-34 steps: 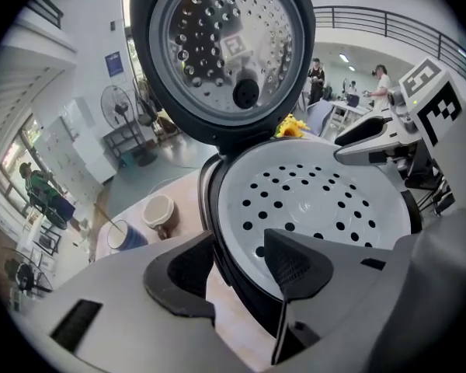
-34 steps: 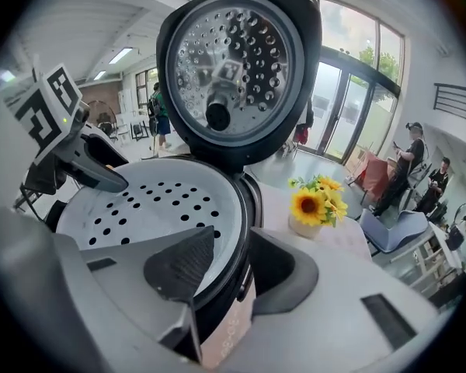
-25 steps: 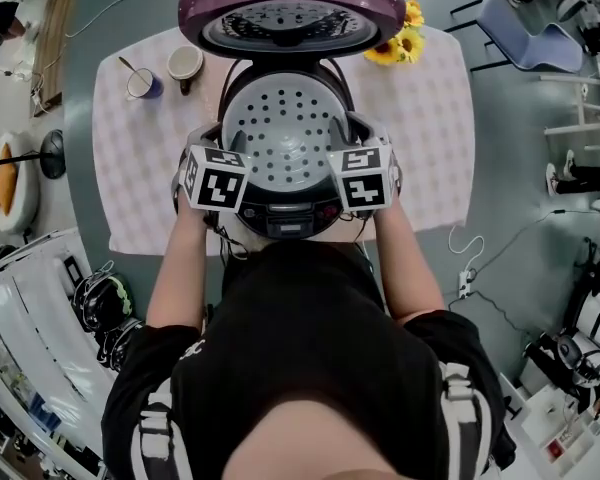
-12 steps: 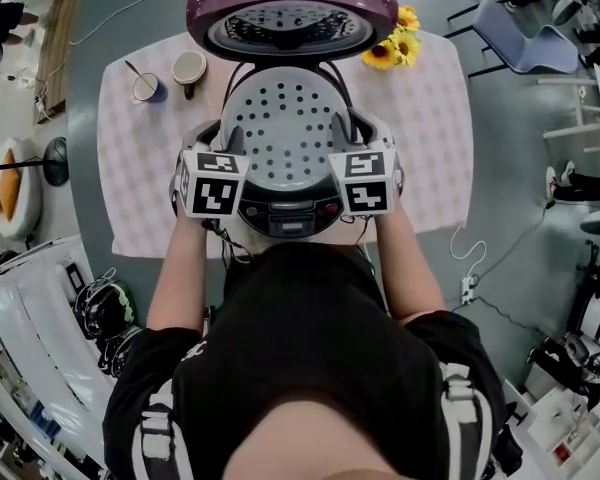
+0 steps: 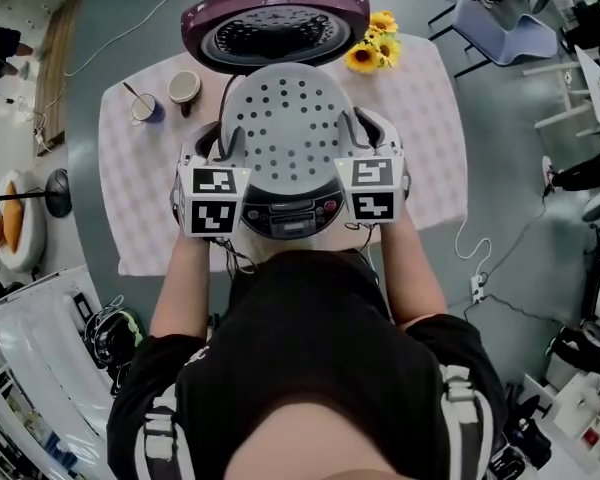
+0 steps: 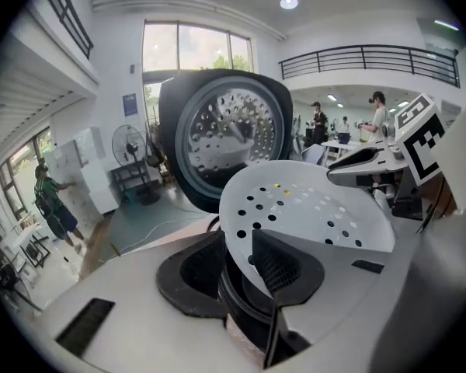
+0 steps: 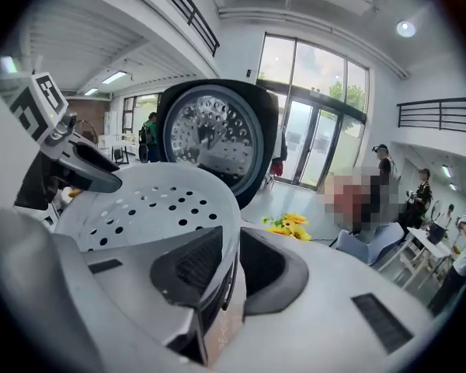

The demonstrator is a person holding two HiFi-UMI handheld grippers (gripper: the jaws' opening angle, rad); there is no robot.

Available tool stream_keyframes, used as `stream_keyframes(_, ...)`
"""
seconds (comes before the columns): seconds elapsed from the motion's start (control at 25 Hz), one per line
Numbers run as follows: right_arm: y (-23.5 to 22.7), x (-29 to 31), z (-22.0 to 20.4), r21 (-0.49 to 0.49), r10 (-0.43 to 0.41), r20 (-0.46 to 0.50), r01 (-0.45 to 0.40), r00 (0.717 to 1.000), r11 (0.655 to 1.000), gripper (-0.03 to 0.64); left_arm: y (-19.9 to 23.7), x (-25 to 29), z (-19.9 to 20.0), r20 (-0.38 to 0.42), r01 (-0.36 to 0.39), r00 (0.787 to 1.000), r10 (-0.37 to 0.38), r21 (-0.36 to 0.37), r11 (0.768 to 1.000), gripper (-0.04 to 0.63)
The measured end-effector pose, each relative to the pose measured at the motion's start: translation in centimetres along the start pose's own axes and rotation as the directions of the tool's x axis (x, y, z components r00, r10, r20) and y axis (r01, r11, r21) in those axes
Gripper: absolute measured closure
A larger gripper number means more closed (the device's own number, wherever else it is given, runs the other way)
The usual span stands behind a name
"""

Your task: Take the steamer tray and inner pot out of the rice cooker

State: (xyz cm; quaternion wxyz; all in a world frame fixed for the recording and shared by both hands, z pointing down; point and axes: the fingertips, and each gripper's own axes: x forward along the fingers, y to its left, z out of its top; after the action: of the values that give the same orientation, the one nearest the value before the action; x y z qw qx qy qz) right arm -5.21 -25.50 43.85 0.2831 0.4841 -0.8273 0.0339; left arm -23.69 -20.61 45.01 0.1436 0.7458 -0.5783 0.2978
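Note:
The white perforated steamer tray (image 5: 290, 128) hangs above the open rice cooker (image 5: 298, 214), gripped at both sides. My left gripper (image 5: 223, 156) is shut on the tray's left rim (image 6: 234, 231). My right gripper (image 5: 364, 148) is shut on its right rim (image 7: 231, 231). Both pairs of jaws have just been closing, with the rim between their pads. The tray (image 6: 311, 208) fills both gripper views (image 7: 147, 200). The purple lid (image 5: 275, 23) stands open behind it. The tray hides the inner pot.
The cooker stands on a small table with a checked cloth (image 5: 430, 118). Two cups (image 5: 185, 86) (image 5: 142, 108) sit at the back left and yellow flowers (image 5: 372, 53) at the back right. A chair (image 5: 505, 28) and cables lie on the floor around the table.
Both grippers have risen with the steamer tray, which now sits higher above the cooker's opening and looks larger in the head view.

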Motion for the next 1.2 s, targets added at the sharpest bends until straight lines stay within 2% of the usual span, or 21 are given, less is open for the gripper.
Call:
stream_keyframes(0.24, -2.0, -2.7, -0.3, 0.040, -0.098, 0.025, 0.097, 0.995, 0.994, 0.551, -2.1, -0.3, 1.7, 0.079, 0.074, 0.994, -0.074, 0.013, 0.997, 0.494)
stream_keyframes(0.48, -4.3, -6.2, -1.4, 0.102, -0.203, 0.018, 0.201, 0.979, 0.974, 0.555, -5.3, -1.1, 3.9, 0.131, 0.148, 0.979, -0.157, 0.074, 0.986, 0.495)
stream_keyframes(0.68, -6.8, -8.6, -2.2, 0.135, -0.261, 0.023, 0.256, 0.965, 0.957, 0.561, -8.3, -1.1, 5.1, 0.148, 0.180, 0.970, -0.195, 0.110, 0.978, 0.495)
stream_keyframes(0.92, -10.0, -10.3, -3.7, 0.153, -0.280, 0.023, 0.273, 0.960, 0.950, 0.565, -12.0, -1.1, 6.5, 0.153, 0.203, 0.964, -0.219, 0.112, 0.973, 0.495)
stream_keyframes(1.2, -15.1, -10.4, -5.4, 0.146, -0.245, 0.041, 0.236, 0.969, 0.961, 0.567, -16.5, 0.6, 8.2, 0.144, 0.182, 0.971, -0.193, 0.087, 0.979, 0.494)
